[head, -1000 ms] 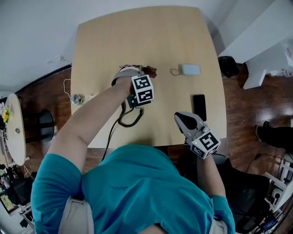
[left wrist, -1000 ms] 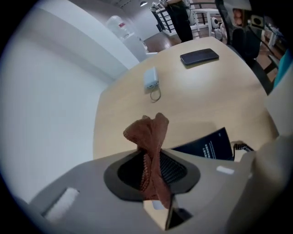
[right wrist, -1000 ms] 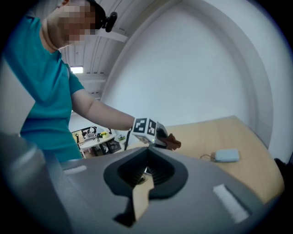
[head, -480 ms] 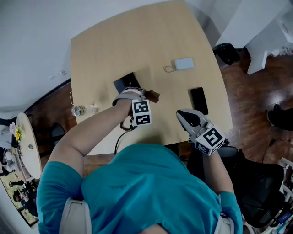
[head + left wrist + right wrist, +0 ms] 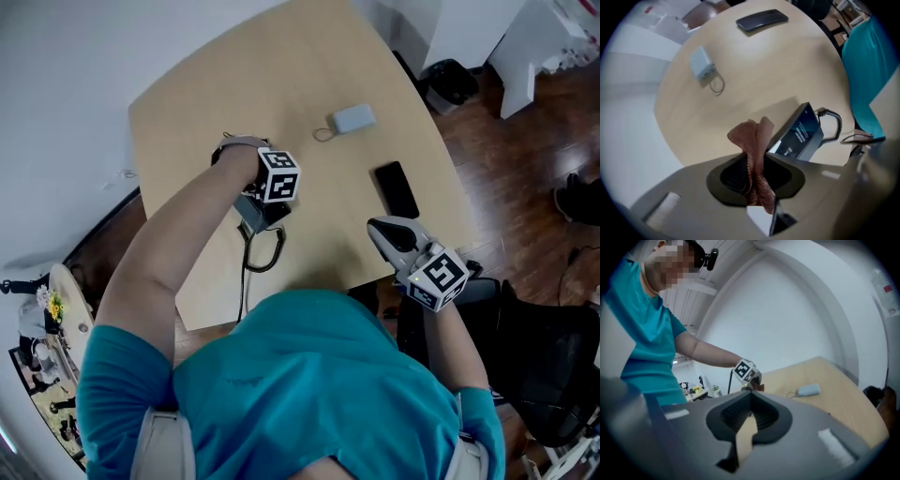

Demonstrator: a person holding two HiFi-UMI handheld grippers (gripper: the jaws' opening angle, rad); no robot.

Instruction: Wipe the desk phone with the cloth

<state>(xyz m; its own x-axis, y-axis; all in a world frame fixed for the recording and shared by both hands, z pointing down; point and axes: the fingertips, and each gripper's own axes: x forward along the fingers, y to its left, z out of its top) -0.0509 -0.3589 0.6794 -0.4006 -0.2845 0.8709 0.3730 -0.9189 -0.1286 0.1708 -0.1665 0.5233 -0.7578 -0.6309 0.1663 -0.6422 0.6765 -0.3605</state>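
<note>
I had the left gripper (image 5: 757, 154) closed tight on the brown cloth (image 5: 752, 136): its fingers pinched the crumpled fabric between them, and a folded tuft stood out past the tips at the centre of the left gripper view. Just to the right of that tuft, in the lower right of the same view, lay the black desk phone (image 5: 799, 133) with its dark screen tilted, flat on the light wooden counter (image 5: 309, 75). The cloth's edge overlapped the phone's left side, but I couldn't tell whether they touched. The phone's black coiled cord (image 5: 832, 122) curled off toward the right edge of the frame. In the head view that gripper sat left of centre, directly over the phone. The right gripper (image 5: 389, 239) was in the lower right of the head view at the counter's near edge, well apart from the phone. Its fingers were drawn together with nothing between them, and only a thin sliver of counter showed through behind the tips. Further up the counter, a flat black smartphone (image 5: 396, 187) lay right of centre. Above it, near the top of the frame, was a small pale grey box with a looped cord (image 5: 352, 118).
</note>
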